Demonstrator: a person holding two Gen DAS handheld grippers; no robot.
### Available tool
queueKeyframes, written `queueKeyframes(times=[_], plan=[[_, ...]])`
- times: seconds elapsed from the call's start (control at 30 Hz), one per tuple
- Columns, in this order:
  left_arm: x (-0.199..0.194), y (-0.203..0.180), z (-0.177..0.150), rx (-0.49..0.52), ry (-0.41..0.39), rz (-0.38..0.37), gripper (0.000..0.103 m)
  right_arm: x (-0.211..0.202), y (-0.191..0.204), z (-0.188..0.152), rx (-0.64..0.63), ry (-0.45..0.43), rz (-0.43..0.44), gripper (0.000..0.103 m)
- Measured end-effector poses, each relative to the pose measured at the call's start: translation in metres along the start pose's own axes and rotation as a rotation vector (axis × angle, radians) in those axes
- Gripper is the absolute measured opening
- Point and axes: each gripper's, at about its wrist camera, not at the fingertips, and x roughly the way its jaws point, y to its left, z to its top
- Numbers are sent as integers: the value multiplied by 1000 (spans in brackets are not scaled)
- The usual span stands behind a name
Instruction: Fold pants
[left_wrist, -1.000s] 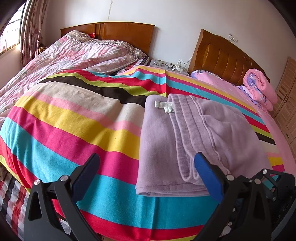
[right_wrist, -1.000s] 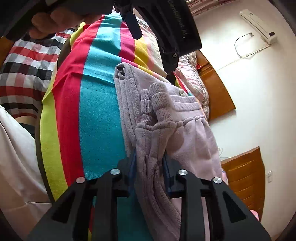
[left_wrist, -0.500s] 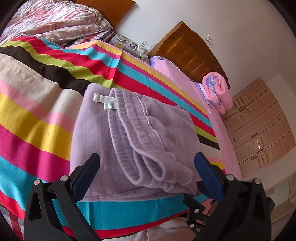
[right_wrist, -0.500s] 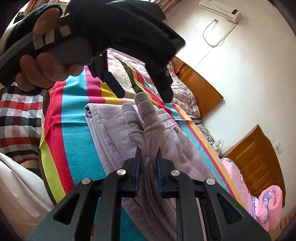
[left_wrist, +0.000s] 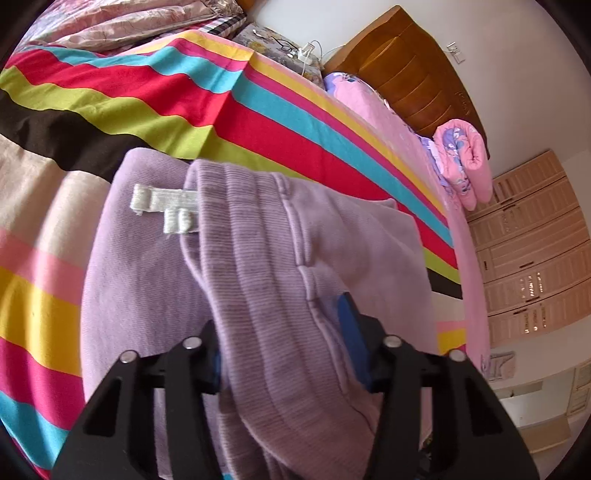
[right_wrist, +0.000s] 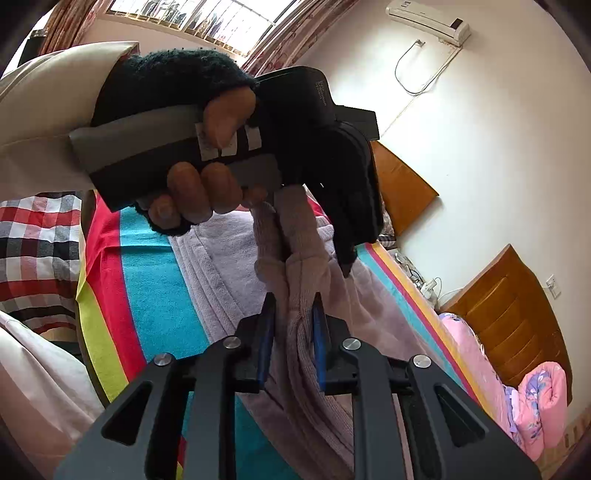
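Both ends of the lilac pants (left_wrist: 258, 258) pinched: left gripper (left_wrist: 282, 343) and right gripper (right_wrist: 291, 332) clamped on the ribbed edge. Probably mid-fold; next, carrying this edge across evenly and laying it flat on the striped bedspread (left_wrist: 147, 85).

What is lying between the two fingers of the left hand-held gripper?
In the left wrist view, a thick ribbed fold of the purple pants fills the gap of the left hand-held gripper; nothing else shows there.

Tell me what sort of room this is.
Very likely a bedroom: a bed with a striped bedspread, wooden headboards against the wall, and a wall air conditioner.
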Motion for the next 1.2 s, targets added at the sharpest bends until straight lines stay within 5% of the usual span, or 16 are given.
queueKeyframes(times=[0.2,0.53,0.8,1.2], plan=[[1,15,-4,-15,-19,-35,38,-34,-47,-35,276,-25,-9,60],[-3,-4,-18,84,-101,105,45,-54,-85,-144,589,151,-139,62],[-4,-10,-23,123,-129,162,46,-41,-83,-166,645,235,-196,62],[-7,-32,-36,219,-190,283,46,-12,-92,-164,690,246,-255,67]])
